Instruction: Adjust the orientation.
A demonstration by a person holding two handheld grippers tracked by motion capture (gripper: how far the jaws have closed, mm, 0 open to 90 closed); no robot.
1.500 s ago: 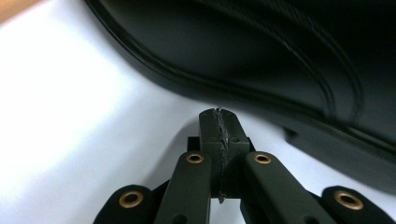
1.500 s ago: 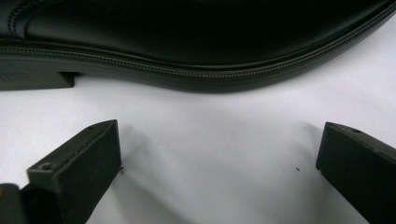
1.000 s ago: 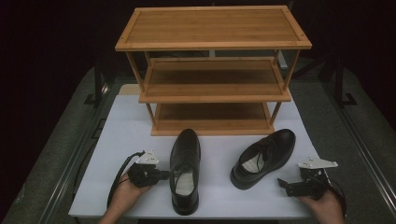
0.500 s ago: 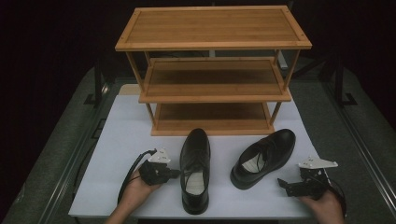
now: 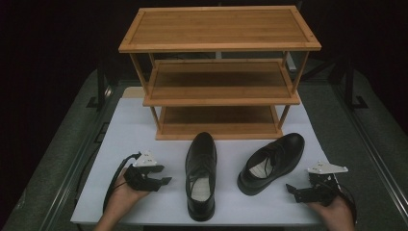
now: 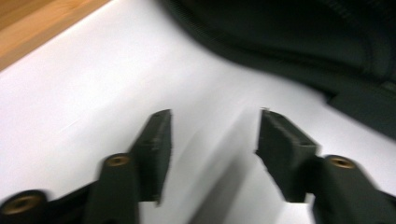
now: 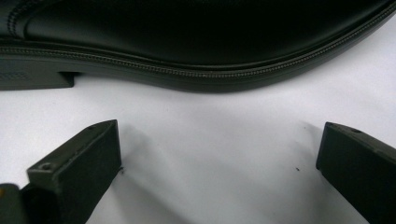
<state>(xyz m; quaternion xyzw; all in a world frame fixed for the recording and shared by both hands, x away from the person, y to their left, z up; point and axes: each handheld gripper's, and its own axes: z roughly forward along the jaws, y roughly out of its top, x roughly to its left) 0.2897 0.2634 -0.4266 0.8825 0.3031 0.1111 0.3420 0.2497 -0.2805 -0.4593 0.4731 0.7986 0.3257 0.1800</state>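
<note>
Left gripper (image 5: 161, 181), held in the person's left hand (image 5: 126, 195) at the lower left of the high view, has just been opening its jaws; they stand spread with nothing between them, just beside the left black dress shoe (image 5: 201, 174). In the left gripper view its pads (image 6: 156, 149) hover over bare white surface, the shoe's dark side (image 6: 299, 42) crossing the upper right of the frame.

That shoe stands upright at lower centre, toe toward the bamboo shoe rack (image 5: 219, 72). The right black dress shoe (image 5: 272, 161) lies angled at lower right, toe pointing up and right, apart from its mate. The right gripper (image 5: 297, 190) sits at the lower right corner with jaws wide apart and empty; in its own view the welted sole edge (image 7: 196, 77) runs across the top.

Open white tabletop (image 5: 134, 125) stretches left of the shoes up to the rack's base, and a narrow strip shows between the two shoes. All three rack shelves stand bare. No brand or writing can be read on the shoes or rack.
</note>
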